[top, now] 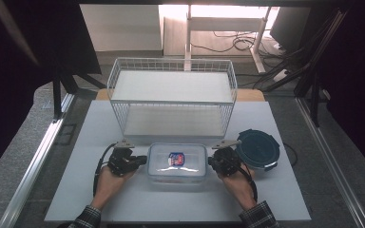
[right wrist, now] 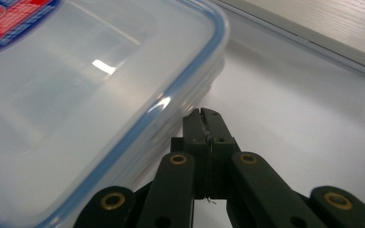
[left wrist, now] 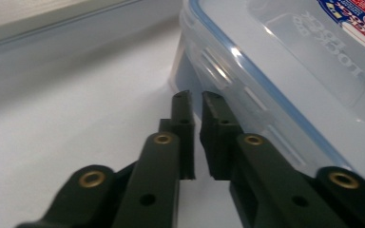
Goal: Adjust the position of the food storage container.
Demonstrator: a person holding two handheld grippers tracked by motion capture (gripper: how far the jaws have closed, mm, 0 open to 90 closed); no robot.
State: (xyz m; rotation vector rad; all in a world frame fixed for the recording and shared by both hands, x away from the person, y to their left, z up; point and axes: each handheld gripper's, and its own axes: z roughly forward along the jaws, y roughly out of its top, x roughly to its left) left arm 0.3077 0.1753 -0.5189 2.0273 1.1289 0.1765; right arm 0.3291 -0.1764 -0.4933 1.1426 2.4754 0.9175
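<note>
A clear rectangular food box (top: pixel 177 163) with a blue-edged lid and a red and blue label lies near the front of the white table (top: pixel 171 202). My left gripper (top: pixel 142 160) is at the box's left end, and my right gripper (top: pixel 211 161) is at its right end. In the left gripper view the jaws (left wrist: pixel 197 97) stand nearly together with nothing between them, beside the box's side wall (left wrist: pixel 247 99). The right gripper's jaws (right wrist: pixel 203 113) are pressed together, just beside the box's corner (right wrist: pixel 185 80). I cannot tell whether either touches the box.
A white wire rack (top: pixel 171 95) with two shelves stands right behind the box. A round dark blue container (top: pixel 257 148) lies to the right of my right hand. Dark stands and cables surround the table at the back and sides.
</note>
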